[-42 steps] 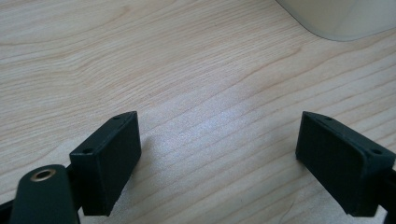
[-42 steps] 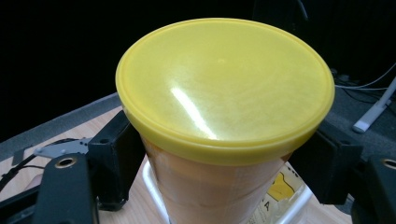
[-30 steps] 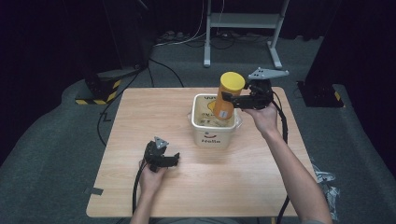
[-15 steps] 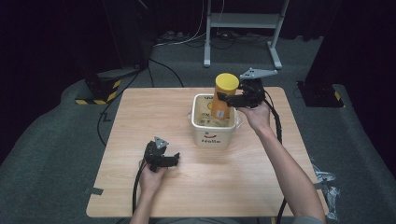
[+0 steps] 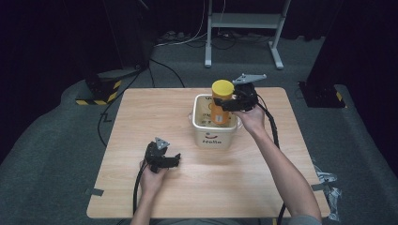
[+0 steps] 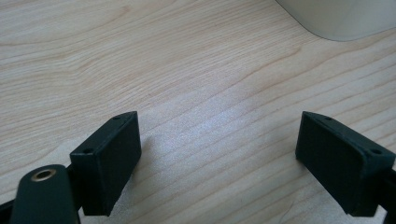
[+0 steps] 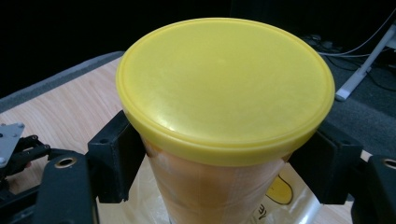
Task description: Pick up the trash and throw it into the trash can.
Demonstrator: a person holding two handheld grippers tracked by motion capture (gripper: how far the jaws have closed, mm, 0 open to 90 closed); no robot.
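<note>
An orange canister (image 5: pixel 220 108) with a yellow lid (image 7: pixel 224 88) stands upright inside a white tub (image 5: pixel 213 137) at the table's middle right. My right gripper (image 5: pixel 231 104) is shut on the canister just below the lid, one jaw on each side. The canister's lower part sits down in the tub. My left gripper (image 5: pixel 170 161) rests low over the wooden table (image 5: pixel 141 112) near the front left, open with nothing between its fingers (image 6: pixel 106 158). A corner of the white tub (image 6: pixel 341 18) lies beyond it.
The tub carries a printed logo on its front. Cables trail from both grippers over the table edge. Around the table lie a grey floor mat, a metal stand (image 5: pixel 244 28) at the back and a black box (image 5: pixel 324 93) at right.
My right gripper has carried the canister leftward and lowered it from above the tub's right rim into the tub. The left gripper has stayed still.
</note>
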